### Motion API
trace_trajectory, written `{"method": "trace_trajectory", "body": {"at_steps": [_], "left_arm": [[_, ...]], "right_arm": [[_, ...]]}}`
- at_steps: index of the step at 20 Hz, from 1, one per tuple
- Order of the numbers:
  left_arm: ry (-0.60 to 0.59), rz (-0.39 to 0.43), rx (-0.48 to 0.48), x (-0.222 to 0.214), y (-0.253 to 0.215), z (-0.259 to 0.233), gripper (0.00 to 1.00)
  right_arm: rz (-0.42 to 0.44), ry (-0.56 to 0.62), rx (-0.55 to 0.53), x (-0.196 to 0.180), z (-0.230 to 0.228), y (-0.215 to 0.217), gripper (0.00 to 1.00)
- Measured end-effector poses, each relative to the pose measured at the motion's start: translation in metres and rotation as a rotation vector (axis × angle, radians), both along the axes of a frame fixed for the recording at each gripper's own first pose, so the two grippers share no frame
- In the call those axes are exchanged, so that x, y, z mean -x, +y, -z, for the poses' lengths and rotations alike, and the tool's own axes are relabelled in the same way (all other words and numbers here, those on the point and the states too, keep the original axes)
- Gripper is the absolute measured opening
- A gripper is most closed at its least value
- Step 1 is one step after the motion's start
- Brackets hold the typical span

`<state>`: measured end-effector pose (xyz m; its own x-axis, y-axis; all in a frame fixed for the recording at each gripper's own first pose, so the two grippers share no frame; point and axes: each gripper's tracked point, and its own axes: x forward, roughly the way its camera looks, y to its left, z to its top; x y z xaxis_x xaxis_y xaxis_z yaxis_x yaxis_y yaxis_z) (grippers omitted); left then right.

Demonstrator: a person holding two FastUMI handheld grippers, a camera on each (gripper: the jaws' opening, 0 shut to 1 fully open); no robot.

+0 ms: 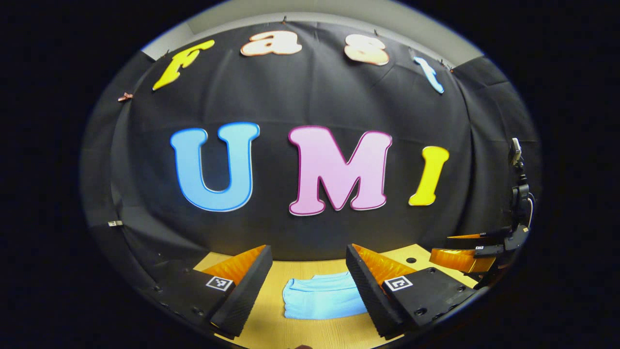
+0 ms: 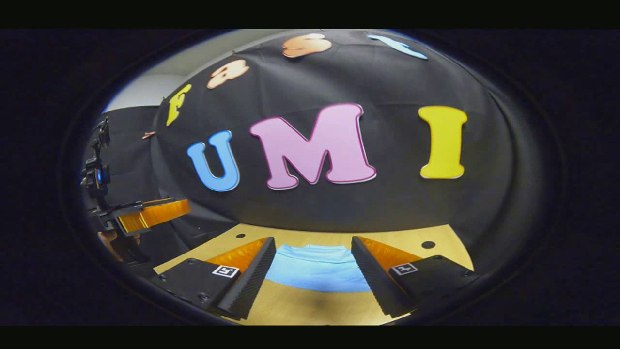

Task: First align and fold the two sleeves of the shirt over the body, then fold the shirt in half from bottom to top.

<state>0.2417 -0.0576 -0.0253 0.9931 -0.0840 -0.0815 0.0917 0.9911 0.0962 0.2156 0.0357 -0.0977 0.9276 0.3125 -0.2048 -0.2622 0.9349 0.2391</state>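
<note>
1. We see no container on the wooden surface; the light blue shirt lies directly on the bare wood, near the black cloth wall.

2. In the left gripper view the shirt is a compact folded bundle, roughly rectangular, with layered edges showing along its far side. Its long axis runs across the view, from one finger toward the other, parallel to the wall.

3. In the right gripper view the shirt again spreads sideways across the surface. A curved edge that may be the collar faces the wall, though we cannot tell for sure.

4. Our left gripper hangs above the surface with its fingers set wide apart and holding nothing. The shirt lies ahead of it and between the two fingers as seen from its camera, with its right end hidden behind the right finger. We cannot tell whether the fingers touch the cloth.

5. Our right gripper is also spread wide and grips nothing. The shirt sits ahead of it, framed in the gap between its fingers, both ends hidden behind them.

6. In the left gripper view the right gripper shows at the right edge, raised off the surface and well apart from the shirt.

7. In the right gripper view the left gripper shows at the left edge, held by a hand, lifted above the surface and away from the shirt.

8. Round dark holes mark the wood near the wall.
</note>
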Motion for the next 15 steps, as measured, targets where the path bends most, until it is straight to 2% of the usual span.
{"method": "trace_trajectory", "body": {"at_steps": [3,8,9,12,14,15], "left_arm": [[-0.059,0.015,-0.005,0.073,0.000,-0.017,0.98],[-0.119,-0.069,0.010,0.181,0.016,-0.025,0.95],[-0.126,-0.077,0.015,0.198,0.017,-0.025,0.98],[-0.128,-0.108,0.005,0.238,0.022,-0.020,0.95],[-0.155,-0.109,-0.004,0.256,0.022,-0.026,0.98],[-0.168,-0.109,-0.010,0.261,0.023,-0.029,0.95]], "right_arm": [[0.008,-0.077,0.058,0.059,-0.035,0.016,0.97],[0.015,-0.137,0.087,0.143,-0.072,0.037,0.98],[0.015,-0.145,0.098,0.156,-0.076,0.040,0.98],[0.012,-0.153,0.101,0.187,-0.082,0.043,0.98],[0.010,-0.151,0.076,0.200,-0.089,0.049,0.98],[0.013,-0.154,0.076,0.202,-0.091,0.049,0.98]]}}
